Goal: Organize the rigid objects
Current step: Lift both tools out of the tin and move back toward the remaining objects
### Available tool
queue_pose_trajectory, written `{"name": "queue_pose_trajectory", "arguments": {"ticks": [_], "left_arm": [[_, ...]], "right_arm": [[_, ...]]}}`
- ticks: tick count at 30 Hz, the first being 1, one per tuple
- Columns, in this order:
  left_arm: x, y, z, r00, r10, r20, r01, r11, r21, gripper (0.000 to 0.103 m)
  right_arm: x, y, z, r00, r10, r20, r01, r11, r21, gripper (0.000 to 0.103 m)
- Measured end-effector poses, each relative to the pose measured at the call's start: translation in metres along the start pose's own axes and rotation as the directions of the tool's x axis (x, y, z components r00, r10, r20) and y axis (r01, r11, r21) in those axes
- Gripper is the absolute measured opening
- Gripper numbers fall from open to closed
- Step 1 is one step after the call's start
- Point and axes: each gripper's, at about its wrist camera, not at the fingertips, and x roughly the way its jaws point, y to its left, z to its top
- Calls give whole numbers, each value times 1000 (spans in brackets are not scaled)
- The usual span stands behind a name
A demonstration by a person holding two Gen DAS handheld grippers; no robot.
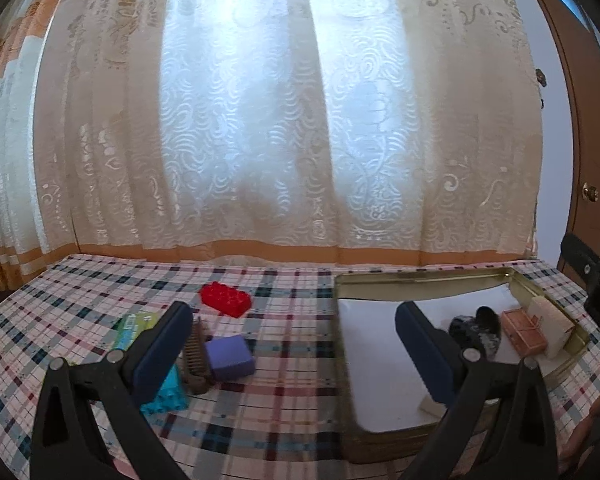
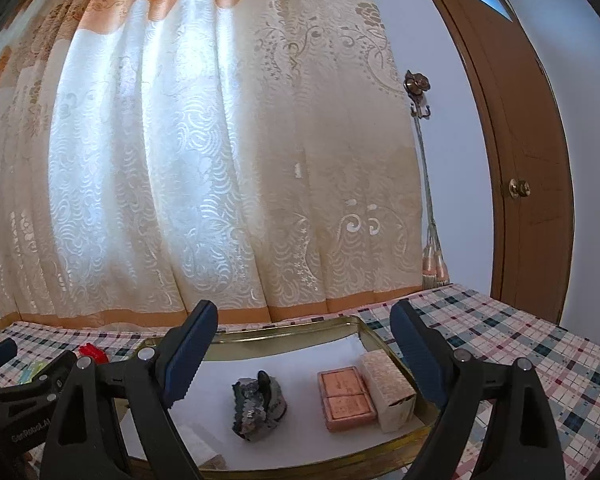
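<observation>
1. My left gripper (image 1: 296, 344) gapes wide, holding nothing, over the checked cloth (image 1: 284, 412) between the loose pieces and the tin.
2. My right gripper (image 2: 300, 356) hangs wide and empty above the tin (image 2: 260, 338).
3. Purple block (image 1: 229, 357), comb (image 1: 195, 360) and red brick (image 1: 225, 299) lie outside, so they seem next.

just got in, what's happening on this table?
A person is sorting small objects into a metal tray with two hand-held grippers. Both grippers are open and empty. The left hand-held gripper points at the gap between the tray and the loose pieces on the cloth: a red brick, purple block, comb and teal brick. The right hand-held gripper hangs over the tray, which already holds a dark clip, a pink box and a white box.
</observation>
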Motion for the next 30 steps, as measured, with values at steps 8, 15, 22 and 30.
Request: {"name": "queue_pose_trajectory", "arguments": {"ticks": [8,15,22,30], "left_arm": [[0,17,0,1000,17,0,-17,1000,5,103],[1,37,0,999,42,-6,-42,999,5,103],[5,67,0,996,84,-30,-84,996,-23,103],[10,103,-3,989,131,-71,-133,991,-25,103]], "right_arm": [[0,32,-4,999,50,-20,-51,997,-55,90],[0,54,-9,994,92,-56,-93,996,-14,90],[-3,86,-14,987,143,-69,-145,989,-26,90],[-2,123,-20,972,205,-115,-210,977,-30,90]]}}
